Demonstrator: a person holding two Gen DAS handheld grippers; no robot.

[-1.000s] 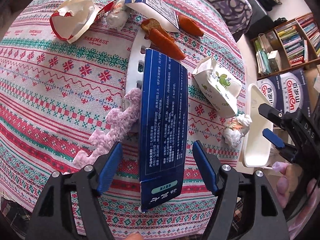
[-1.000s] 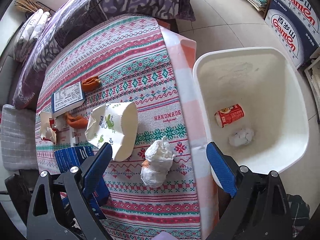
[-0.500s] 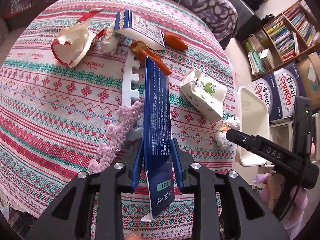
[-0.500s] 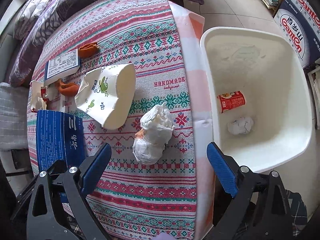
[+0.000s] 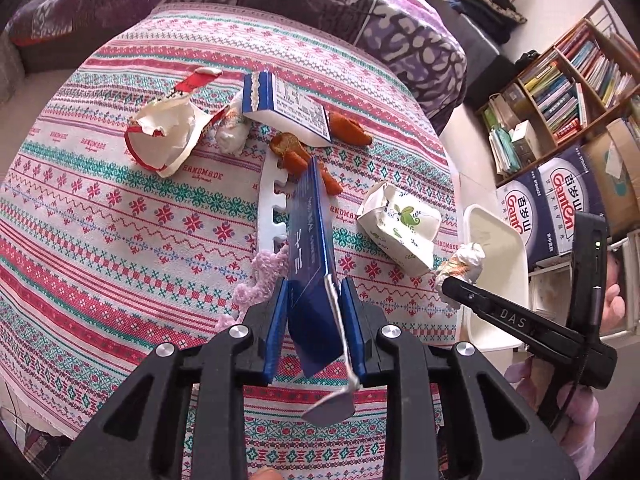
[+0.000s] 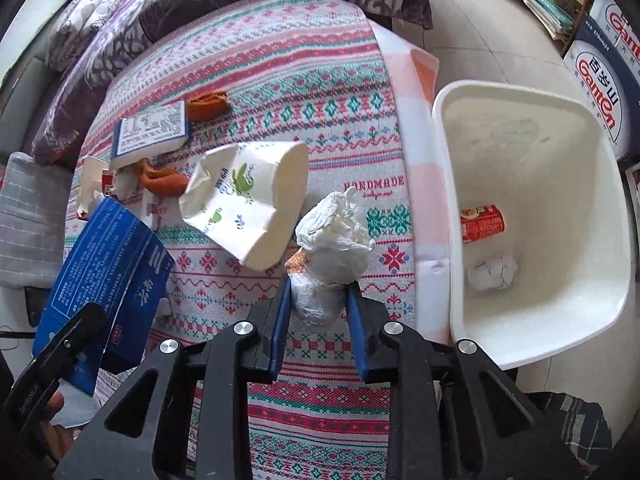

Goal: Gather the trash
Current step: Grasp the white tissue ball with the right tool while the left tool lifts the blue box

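From the left wrist view, the left gripper point(image 5: 316, 326) was clamped on the blue carton point(image 5: 310, 248), its blue pads pressing the flat sides near the open end, a loose flap dangling down between the jaws toward the camera. The carton stuck out away from the gripper, its far end over the white slotted strip point(image 5: 269, 204) and the orange peels point(image 5: 298, 158). A pink fuzzy strip point(image 5: 256, 280) lay just left of it, close enough that it looked likely to snag, so a straight lift would have suited best. Off to the right the white bin point(image 5: 496, 264) stood beside the table, with the crumpled paper cup point(image 5: 400, 232) between carton and bin; carrying the carton high over that cup seemed the wise course. Across to the right wrist view: the right gripper point(image 6: 318, 312) was closed on the lower part of the white tissue wad point(image 6: 332, 256), which bulged up above the pads with an orange scrap tucked at its left side. The grip looked low on a soft thing, so I judged a steady hold and a smooth swing right were called for, lest the top flop loose. The bin sat just right of the tablecloth point(image 6: 280, 80) edge, a red can point(image 6: 482, 222) and a paper ball point(image 6: 494, 272) already lying inside. The blue carton showed at the near left, lifted and tilted.
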